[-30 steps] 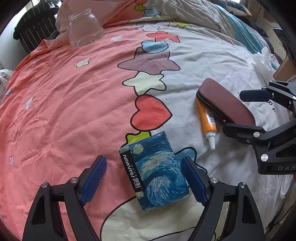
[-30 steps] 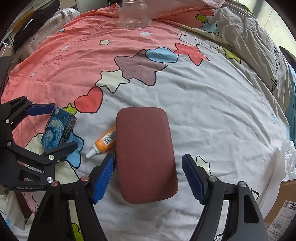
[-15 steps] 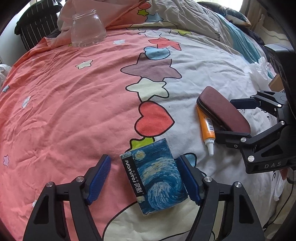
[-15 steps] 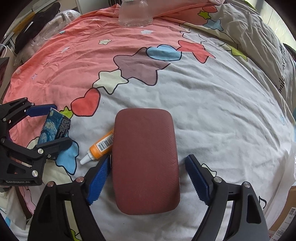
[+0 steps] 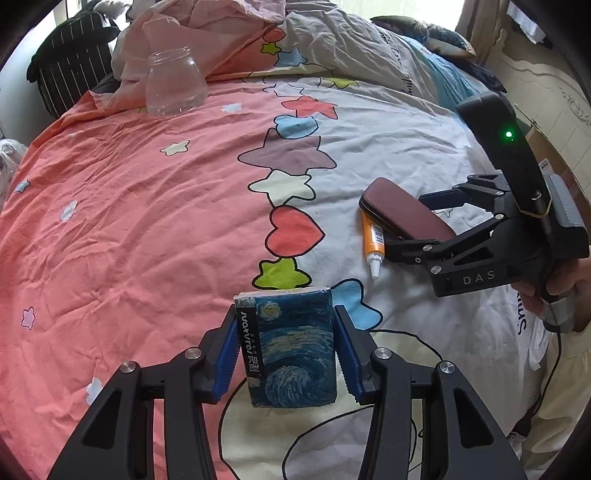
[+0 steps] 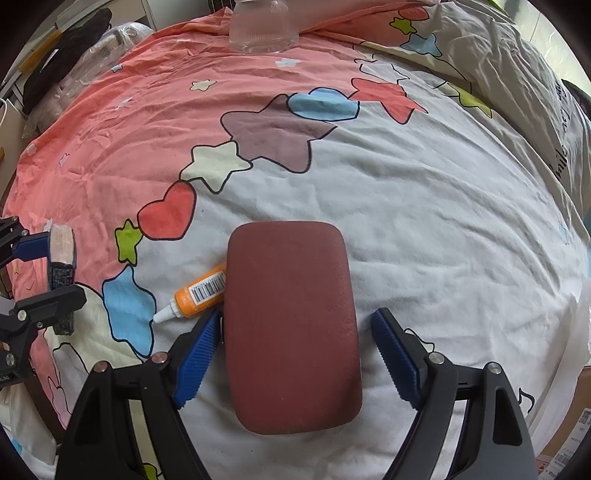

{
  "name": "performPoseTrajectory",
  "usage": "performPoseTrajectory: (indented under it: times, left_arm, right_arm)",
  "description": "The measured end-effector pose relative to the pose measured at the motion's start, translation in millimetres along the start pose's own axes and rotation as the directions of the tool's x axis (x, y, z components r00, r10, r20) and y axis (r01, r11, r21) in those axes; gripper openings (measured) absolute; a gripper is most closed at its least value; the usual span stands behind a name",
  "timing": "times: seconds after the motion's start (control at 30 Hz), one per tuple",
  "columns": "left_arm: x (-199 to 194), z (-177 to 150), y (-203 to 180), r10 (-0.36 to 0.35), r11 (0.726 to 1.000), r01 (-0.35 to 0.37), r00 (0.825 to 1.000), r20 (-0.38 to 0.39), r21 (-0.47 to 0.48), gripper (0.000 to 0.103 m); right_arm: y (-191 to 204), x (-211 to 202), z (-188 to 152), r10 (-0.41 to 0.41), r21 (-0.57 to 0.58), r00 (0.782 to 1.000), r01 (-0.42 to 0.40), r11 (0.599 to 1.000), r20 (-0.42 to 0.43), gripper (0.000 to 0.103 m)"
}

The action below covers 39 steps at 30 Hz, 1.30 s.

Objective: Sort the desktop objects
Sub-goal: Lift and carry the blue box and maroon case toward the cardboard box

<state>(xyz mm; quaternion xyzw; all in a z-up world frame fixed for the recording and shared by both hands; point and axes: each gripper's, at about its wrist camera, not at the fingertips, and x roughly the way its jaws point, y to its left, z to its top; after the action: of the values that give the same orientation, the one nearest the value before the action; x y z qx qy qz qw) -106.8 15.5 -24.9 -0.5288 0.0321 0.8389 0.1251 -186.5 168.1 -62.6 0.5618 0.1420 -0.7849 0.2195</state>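
Observation:
My left gripper is shut on a tissue pack printed with a blue starry-night picture; in the right wrist view the pack appears lifted off the bedspread at the far left. My right gripper is open around a maroon glasses case lying flat on the bed; its left pad nearly touches the case, the right pad stands apart. An orange glue tube lies against the case's left side; it also shows in the left wrist view.
A clear glass jar stands at the far side of the bedspread, next to bunched pink cloth. A cardboard box sits off the bed's right edge. A striped black bag lies at the far left.
My left gripper has closed onto the tissue pack and raised it. My right gripper has moved forward over the glasses case, its jaws narrowing a little.

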Motion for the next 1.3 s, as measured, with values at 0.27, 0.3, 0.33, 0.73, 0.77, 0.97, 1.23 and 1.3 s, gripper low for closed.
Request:
performPoseTrajectory:
  times: [0.27,0.3,0.33,0.73,0.77,0.97,1.23,1.3]
  left_arm:
    - [-9.5,-3.8,-9.9,0.013,0.999,-0.014,1.0,0.017,0.041,0.049]
    - [-9.9,-4.0,-11.1,0.015,0.999,-0.016,1.0,0.018,0.046,0.049]
    - [-10.3,-4.2,-12.1,0.015,0.999,-0.016,1.0,0.018,0.049,0.049]
    - [-18.2,-6.4,-23.3,0.01,0.997,-0.012,1.0,0.027,0.074,0.049]
    - [-18.9,-6.7,-24.1,0.01,0.997,-0.012,1.0,0.027,0.075,0.049]
    - [-21.3,-12.0,-27.7,0.005,0.996,-0.007,1.0,0.025,0.084,0.049]
    - [-17.3,-18.9,-32.4,-0.002,0.996,0.001,1.0,0.009,0.092,0.049]
    - [-15.7,-19.7,-34.7,-0.006,0.995,0.005,1.0,0.007,0.097,0.049]
  right_arm:
    - [6.9,-14.6,-10.1,0.003,-0.001,1.0,-0.003,1.0,0.022,0.063]
    - [7.3,-16.6,-11.8,0.007,0.0,1.0,-0.007,1.0,0.025,0.063]
    - [7.7,-18.6,-13.6,0.012,0.001,1.0,-0.012,1.0,0.027,0.063]
    - [21.7,-58.1,-18.8,-0.002,-0.016,0.994,0.004,1.0,0.111,0.023]
    - [22.0,-61.1,-18.9,-0.012,-0.014,0.994,0.014,1.0,0.112,0.02]
    - [18.5,-55.8,-23.8,0.011,-0.012,0.997,-0.01,1.0,0.081,0.021]
    - [27.2,-46.2,-37.5,-0.037,-0.024,0.998,0.038,0.999,0.053,0.046]
    - [29.3,-42.0,-41.8,-0.044,-0.04,0.998,0.045,0.998,0.042,0.049]
